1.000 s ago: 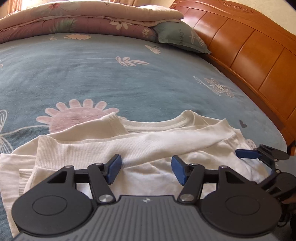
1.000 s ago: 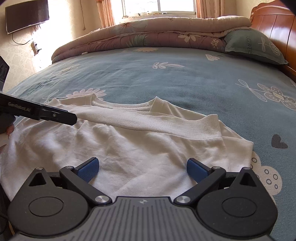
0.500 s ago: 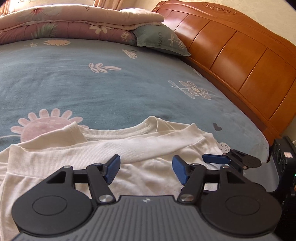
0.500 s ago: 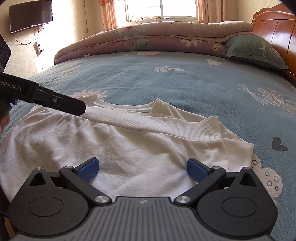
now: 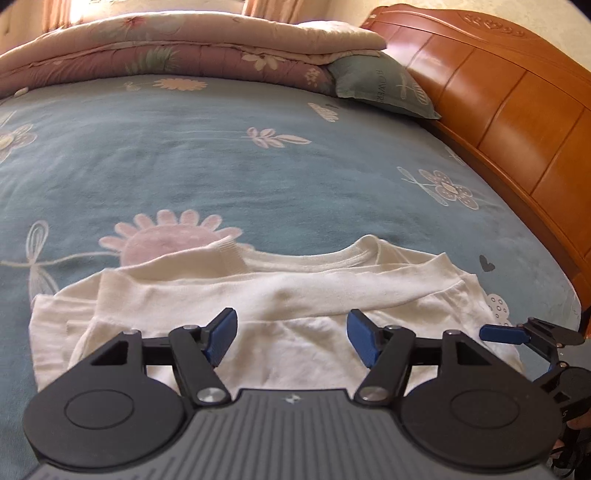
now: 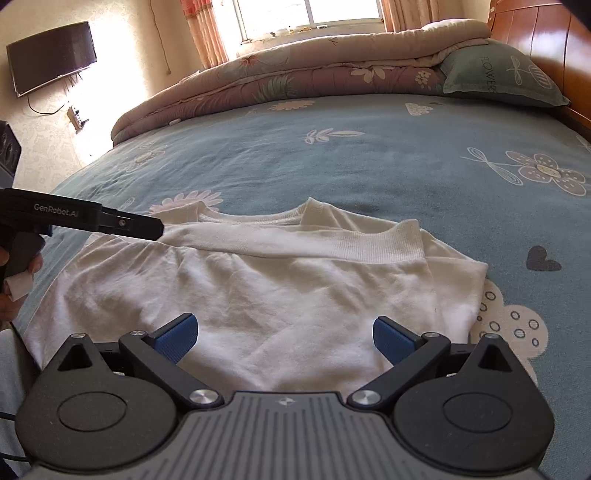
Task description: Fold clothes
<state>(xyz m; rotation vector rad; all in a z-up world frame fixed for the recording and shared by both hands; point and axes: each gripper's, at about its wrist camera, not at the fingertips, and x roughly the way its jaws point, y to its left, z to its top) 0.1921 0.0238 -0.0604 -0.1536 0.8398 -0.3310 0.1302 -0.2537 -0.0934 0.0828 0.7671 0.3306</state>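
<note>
White sweater (image 6: 258,295) spread on the bed (image 5: 221,166), near its front edge, neckline (image 6: 255,218) toward the far side; both sleeves folded across the chest, one ribbed cuff (image 6: 402,240) lying near the sweater's right edge in the right wrist view, the other cuff (image 5: 225,254) lying beside the neckline in the left wrist view; body cloth wrinkled below the sleeves.

Left gripper (image 5: 291,338) low over the sweater's lower part, blue fingers (image 5: 221,334) spread apart with bare white cloth between them, grasping nothing; seen from the right wrist view as a black bar (image 6: 81,218) with white lettering, reaching in from the left, its tip over the sweater's shoulder area, hand (image 6: 14,277) wrapped around its handle at the frame edge.

Right gripper (image 6: 282,338) likewise low over the near hem, blue fingers (image 6: 173,338) spread wide, nothing between them but cloth lying below; in the left wrist view visible at the far right (image 5: 517,334), one blue pad just beside the sweater's edge.

Blue-green bedspread printed with flowers, a pink one (image 5: 166,236) just beyond the neckline, a small dark heart (image 6: 541,260) near the sweater's right side; folded quilt (image 6: 314,70) and green pillow (image 6: 498,74) at the far end; wooden headboard (image 5: 517,129) along the right; dark television (image 6: 51,55) on the wall; sunlit window with curtains (image 6: 207,33) behind the quilt.
</note>
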